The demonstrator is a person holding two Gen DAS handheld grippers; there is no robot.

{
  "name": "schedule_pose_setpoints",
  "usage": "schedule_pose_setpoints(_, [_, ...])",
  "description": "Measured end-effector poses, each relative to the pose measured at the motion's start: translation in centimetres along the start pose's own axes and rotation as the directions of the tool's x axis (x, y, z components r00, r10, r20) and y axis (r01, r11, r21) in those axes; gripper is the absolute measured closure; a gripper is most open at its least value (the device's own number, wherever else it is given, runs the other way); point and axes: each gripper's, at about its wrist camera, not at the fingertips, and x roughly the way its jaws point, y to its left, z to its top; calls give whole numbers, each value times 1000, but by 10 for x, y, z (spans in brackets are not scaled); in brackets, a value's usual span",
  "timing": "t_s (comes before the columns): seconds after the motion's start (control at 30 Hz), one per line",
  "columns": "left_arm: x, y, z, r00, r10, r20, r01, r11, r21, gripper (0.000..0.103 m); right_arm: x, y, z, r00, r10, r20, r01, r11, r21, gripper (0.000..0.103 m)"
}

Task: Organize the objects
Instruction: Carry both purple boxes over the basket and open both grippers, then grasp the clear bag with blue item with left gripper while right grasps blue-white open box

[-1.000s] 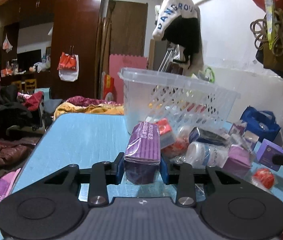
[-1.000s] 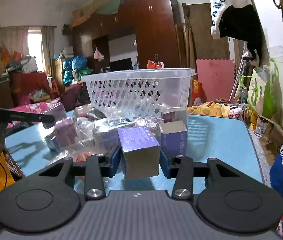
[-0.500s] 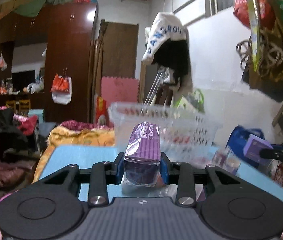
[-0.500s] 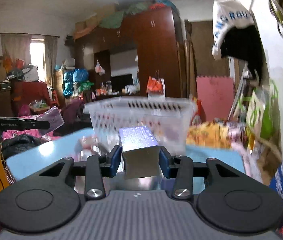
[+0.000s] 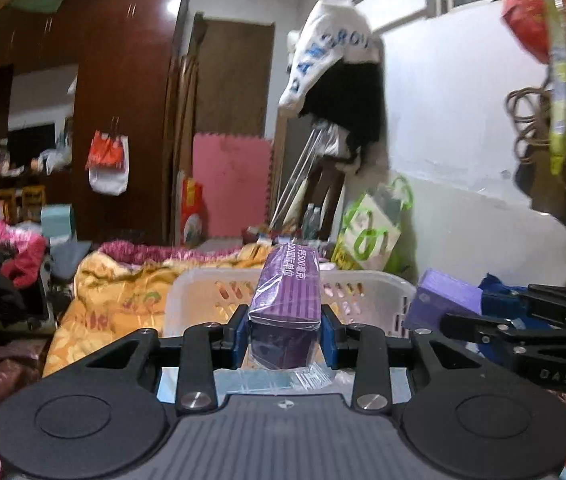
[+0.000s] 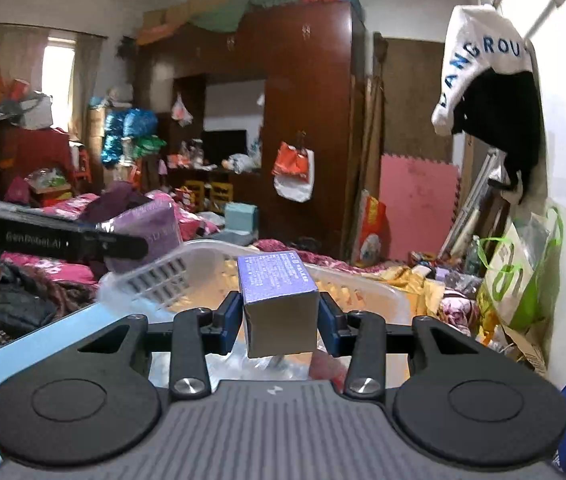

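Above the near rim of the white basket [image 5: 367, 280], the left gripper [image 5: 284, 334] is clamped on a purple film-wrapped pack [image 5: 287, 292]; its blue pads press both side faces and the pack points forward over the basket opening. The right gripper [image 6: 279, 322] is likewise clamped on a purple box [image 6: 277, 292], held square between its pads, with the basket [image 6: 363, 284] directly ahead and slightly below. In the left wrist view the right gripper [image 5: 495, 320] appears at the right edge with the same purple box [image 5: 443, 300] level with the basket's right corner. In the right wrist view the left gripper [image 6: 95, 240] enters from the left edge, its purple pack [image 6: 147, 228] just above the basket's left rim.

Status, as a judgement:
- Completed: both items are picked up and carried to the basket.
- Pending: neither item is released. Both remain above or beside the rim, not inside.
- Basket contents: cannot be determined. The interior is hidden behind each gripper and its load.
- Remaining items: a strip of the blue table [image 6: 43, 344] shows at the left edge of the right wrist view, and loose wrapped goods are dimly visible under the right gripper; their number cannot be determined.

Next requirement: advance each load past the rim before the jaws part, keeping the two grippers apart over the opening.
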Motion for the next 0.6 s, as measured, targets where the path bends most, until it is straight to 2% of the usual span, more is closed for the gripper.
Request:
schedule_pose_setpoints(0.07, [16,1,2,999,22,-24,-22,1000,-15,62,13,-5,1,1000,-4,-29,4,1000,8,57])
schedule_pose_setpoints(0.1, [22,3,1,999,24,-40,-25,999,-21,57,17,-9,0,999,2,-35,-1,1000,18,56])
schedule_pose_setpoints(0.13, [27,5,0,998,25,-54,-26,999,-30,52,20,-11,-1,999,15,-43,-13,999,31,45])
schedule_pose_setpoints(0.17, [29,7,-2,998,31,-55,-33,999,-36,44,20,-14,-3,999,19,-49,-17,999,45,24])
schedule_pose_setpoints(0.2, [29,6,-4,998,38,-47,-40,999,-31,37,18,-16,-5,999,11,-40,-9,998,59,14])
schedule_pose_setpoints(0.23, [26,5,-4,998,49,-37,-49,999,-21,35,13,-16,-8,1000,-10,-19,11,998,59,6])
schedule_pose_setpoints(0.3, [19,3,-8,997,80,-11,-80,997,-3,35,0,-14,-11,999,-40,19,39,998,42,5])
schedule_pose_setpoints(0.4, [0,1,-14,995,95,22,-96,995,15,35,-24,-18,-17,999,-23,49,20,998,64,2])
schedule_pose_setpoints(0.47, [-17,2,-22,996,74,46,-74,997,-1,32,-47,-19,-29,997,-5,83,-2,996,88,0])
schedule_pose_setpoints(0.6, [-51,7,-54,998,1,61,1,999,-36,20,-83,-20,-62,993,24,120,-35,995,94,0])
